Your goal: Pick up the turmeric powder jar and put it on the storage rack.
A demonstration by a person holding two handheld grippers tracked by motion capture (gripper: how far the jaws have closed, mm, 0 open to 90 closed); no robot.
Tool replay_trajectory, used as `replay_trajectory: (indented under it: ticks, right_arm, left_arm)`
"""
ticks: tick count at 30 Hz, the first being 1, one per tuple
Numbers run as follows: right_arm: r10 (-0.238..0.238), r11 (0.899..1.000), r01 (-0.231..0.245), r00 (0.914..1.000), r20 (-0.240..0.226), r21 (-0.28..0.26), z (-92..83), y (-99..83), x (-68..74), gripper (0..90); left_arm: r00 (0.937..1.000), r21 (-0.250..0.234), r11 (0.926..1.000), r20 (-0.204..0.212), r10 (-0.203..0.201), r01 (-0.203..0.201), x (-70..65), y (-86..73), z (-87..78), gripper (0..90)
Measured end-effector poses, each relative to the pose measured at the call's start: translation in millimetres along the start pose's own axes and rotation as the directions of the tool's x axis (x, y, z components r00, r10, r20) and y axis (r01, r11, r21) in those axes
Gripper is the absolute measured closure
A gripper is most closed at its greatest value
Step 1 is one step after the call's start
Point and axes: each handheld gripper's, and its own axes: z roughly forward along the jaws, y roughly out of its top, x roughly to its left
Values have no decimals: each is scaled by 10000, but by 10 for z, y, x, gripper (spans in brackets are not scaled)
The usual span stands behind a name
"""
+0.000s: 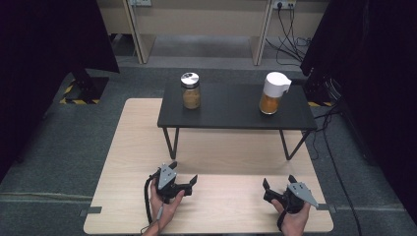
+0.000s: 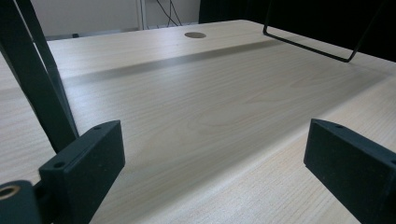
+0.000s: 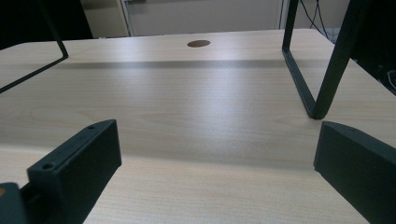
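A person's hands hold two black grippers low over the front of a light wooden table (image 1: pixel 133 147). My left gripper (image 1: pixel 184 171) is open, and the left gripper view shows bare wood between its jaws (image 2: pixel 215 158). My right gripper (image 1: pixel 279 180) is open too, again with bare tabletop between its jaws (image 3: pixel 217 163). On a black raised shelf (image 1: pixel 231 115) at the back stand a glass jar with a silver lid (image 1: pixel 191 91) and brown contents, and a white-topped jar (image 1: pixel 273 93) with orange contents. Both grippers are well short of the jars.
The shelf stands on thin black wire legs (image 1: pixel 171 142) (image 3: pixel 322 79) (image 2: pixel 42 79) just ahead of the grippers. A round cable hole (image 3: pixel 198 43) sits in the tabletop far back. Dark curtains, cables and a stand lie on the grey floor around the table.
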Motion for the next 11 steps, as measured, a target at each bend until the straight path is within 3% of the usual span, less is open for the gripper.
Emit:
replay_trajectory:
  ticks: [11]
  right_arm:
    - [-132,9999,132,9999,-17,17,1,2,8,7]
  left_arm:
    - [10000,14,10000,14,10,-10,-2,3,2,44]
